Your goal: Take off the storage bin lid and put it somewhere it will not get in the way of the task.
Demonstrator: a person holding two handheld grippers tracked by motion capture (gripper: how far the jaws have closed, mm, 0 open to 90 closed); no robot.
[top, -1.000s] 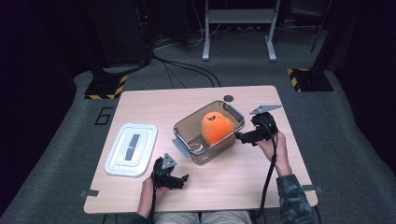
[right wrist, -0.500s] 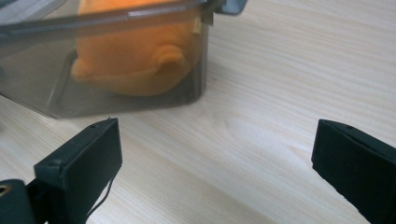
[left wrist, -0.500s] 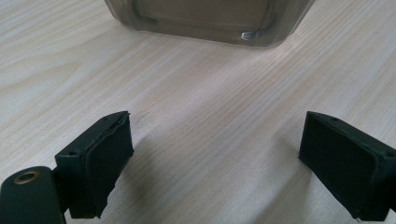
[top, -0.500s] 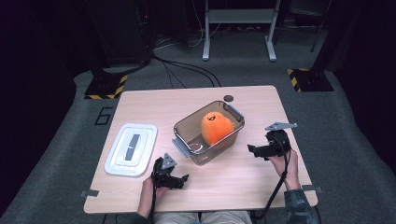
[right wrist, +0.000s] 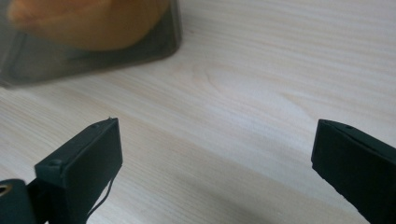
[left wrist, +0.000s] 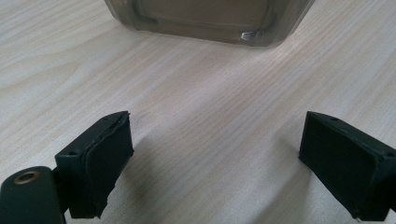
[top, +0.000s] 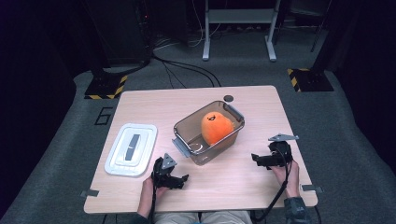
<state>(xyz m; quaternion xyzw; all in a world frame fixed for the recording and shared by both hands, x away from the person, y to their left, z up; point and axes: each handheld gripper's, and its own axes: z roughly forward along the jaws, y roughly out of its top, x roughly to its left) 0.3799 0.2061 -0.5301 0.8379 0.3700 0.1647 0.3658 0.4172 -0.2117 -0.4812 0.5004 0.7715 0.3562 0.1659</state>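
Your orange plush toy point(top: 215, 127) already lies inside the clear plastic container point(top: 186, 135) at mid-bench, while the white lid point(top: 131, 149) rests apart to its left, so closing the container appears to remain. Your left gripper point(top: 179, 179) and right gripper point(top: 256, 158) both hold their jaws released and empty. Compared with the earlier frame, your right gripper has withdrawn from the container's right end toward the bench's near edge; the left has stayed put.
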